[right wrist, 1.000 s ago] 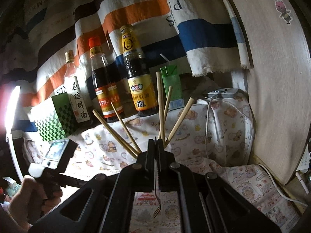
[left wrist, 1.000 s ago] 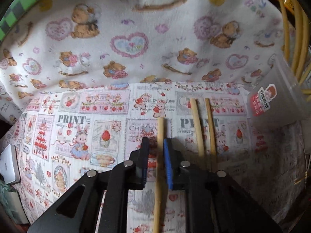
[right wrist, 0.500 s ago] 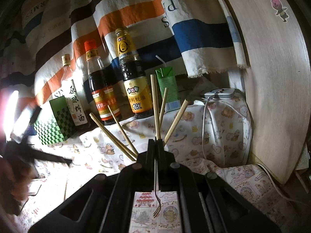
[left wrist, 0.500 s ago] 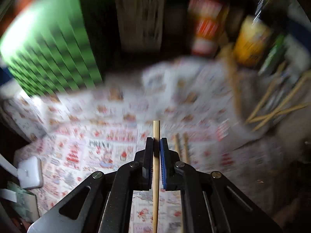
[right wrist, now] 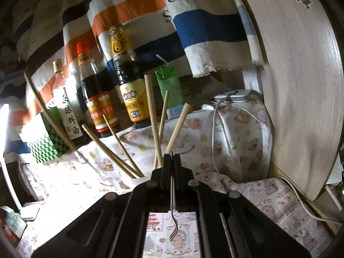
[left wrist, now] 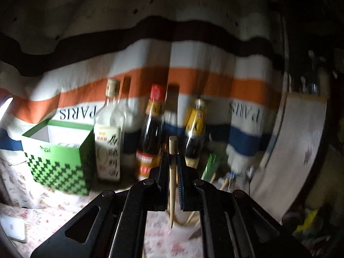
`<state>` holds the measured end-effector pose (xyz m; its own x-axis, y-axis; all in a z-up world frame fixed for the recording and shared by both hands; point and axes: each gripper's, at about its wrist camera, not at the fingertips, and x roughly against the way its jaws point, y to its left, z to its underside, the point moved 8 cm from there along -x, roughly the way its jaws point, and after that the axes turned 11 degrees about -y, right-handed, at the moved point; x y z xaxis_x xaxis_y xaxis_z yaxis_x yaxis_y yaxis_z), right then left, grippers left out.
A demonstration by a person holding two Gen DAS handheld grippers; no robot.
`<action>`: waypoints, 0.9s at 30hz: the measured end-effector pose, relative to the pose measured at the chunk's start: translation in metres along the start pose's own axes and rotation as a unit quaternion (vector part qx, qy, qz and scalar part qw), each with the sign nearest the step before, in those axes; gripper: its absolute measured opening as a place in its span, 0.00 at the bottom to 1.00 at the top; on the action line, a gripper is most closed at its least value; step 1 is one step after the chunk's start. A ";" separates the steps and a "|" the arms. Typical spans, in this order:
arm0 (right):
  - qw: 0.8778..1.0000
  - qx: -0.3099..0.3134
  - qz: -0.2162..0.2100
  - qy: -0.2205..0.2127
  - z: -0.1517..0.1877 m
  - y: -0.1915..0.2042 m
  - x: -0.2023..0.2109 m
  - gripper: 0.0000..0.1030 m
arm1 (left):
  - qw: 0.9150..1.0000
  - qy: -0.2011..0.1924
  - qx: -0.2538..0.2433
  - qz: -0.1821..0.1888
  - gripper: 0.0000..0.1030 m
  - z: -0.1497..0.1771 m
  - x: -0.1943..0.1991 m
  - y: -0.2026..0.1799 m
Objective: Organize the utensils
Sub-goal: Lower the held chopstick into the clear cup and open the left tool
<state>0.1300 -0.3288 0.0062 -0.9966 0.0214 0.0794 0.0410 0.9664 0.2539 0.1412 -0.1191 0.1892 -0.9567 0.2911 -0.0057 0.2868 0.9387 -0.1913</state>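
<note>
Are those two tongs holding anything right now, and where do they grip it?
Left tongs pinch a wooden chopstick just below its thick top end. Right tongs clamp a small fork by its handle, tines hanging down.

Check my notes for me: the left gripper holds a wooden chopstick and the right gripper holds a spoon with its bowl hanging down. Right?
Not quite: the right gripper holds a fork, tines hanging down, as the right wrist view shows. The left gripper does hold a wooden chopstick.
</note>
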 end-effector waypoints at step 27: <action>1.000 -0.001 -0.002 -0.005 -0.005 -0.003 0.002 0.02 | 0.996 0.067 0.057 0.002 0.06 0.124 -0.082 0.004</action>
<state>0.1287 -0.3332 0.0106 -0.9974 0.0209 0.0696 0.0381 0.9660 0.2556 0.2142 -0.1616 0.0675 -0.9382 0.3238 0.1221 0.2755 0.9124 -0.3026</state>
